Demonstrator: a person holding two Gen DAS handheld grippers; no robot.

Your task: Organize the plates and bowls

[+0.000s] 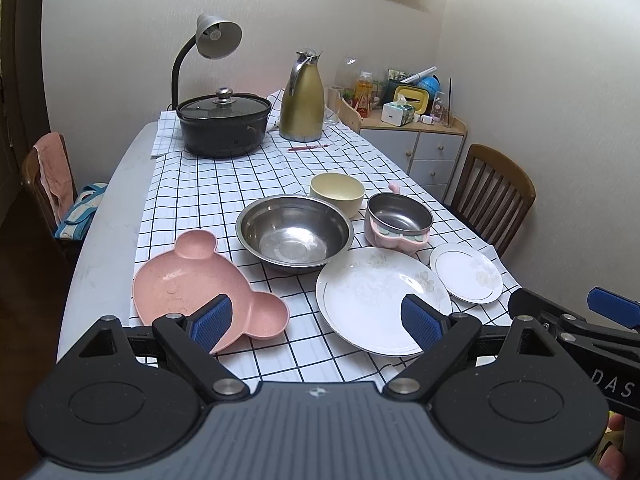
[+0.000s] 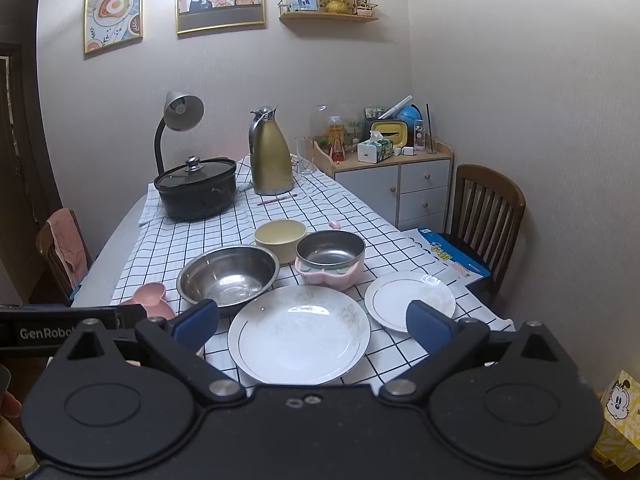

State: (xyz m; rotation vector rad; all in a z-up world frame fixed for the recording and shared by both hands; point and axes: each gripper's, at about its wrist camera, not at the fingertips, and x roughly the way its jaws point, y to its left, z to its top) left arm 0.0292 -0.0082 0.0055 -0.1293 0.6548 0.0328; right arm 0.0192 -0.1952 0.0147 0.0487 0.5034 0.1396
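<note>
The long desk (image 1: 116,200) runs away toward the far wall, most of it covered by a white cloth with a black grid (image 1: 224,188). At its far end sit a black pot with a glass lid (image 1: 223,126), a gold thermos jug (image 1: 302,98) just to its right and a grey lamp (image 1: 212,40) bending over behind the pot.

Nearer, the dishes are gathered in a loose cluster on the cloth. The big steel bowl (image 1: 294,232) stands in the middle. Left of it lies the pink bear-shaped plate (image 1: 192,284), close to the bowl but apart from it. In front and to the right of the bowl lies the large white plate (image 2: 298,334), its rim close under the bowl's. Behind the steel bowl stands the cream bowl (image 1: 337,196), and beside that a small steel bowl in a pink holder (image 1: 398,218). The small white plate (image 2: 408,300) lies at the right, close beside the large one and near the cloth's edge.

Both tools hang low over the near end of the desk. The left claw (image 1: 316,320) is spread wide, holding nothing, one blue pad over the pink plate and the other over the large white plate. The right claw (image 2: 314,324) is likewise spread and empty, with the large white plate between its pads.
</note>
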